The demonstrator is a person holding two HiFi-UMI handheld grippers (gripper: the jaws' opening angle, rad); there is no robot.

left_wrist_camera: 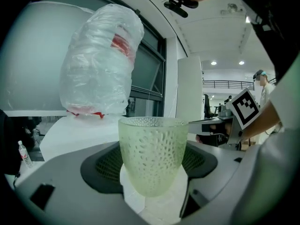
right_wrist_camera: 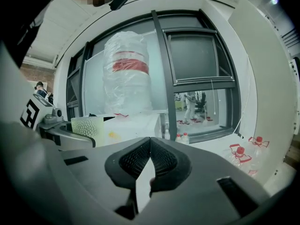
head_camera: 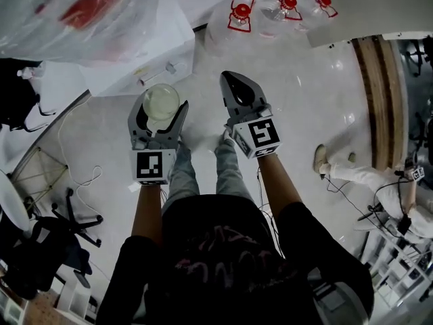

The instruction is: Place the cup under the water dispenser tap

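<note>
Pale-green, dimpled translucent cup (left_wrist_camera: 152, 153) clamped between left gripper (head_camera: 160, 110) jaws

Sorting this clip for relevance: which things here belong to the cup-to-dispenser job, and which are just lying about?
Job in hand:
green textured cup, clamped in the left gripper
plastic-wrapped water bottle, likely the water supply; no tap in view

Lying about:
red-capped water jugs on the floor
office chair
right gripper, shut and empty
</note>
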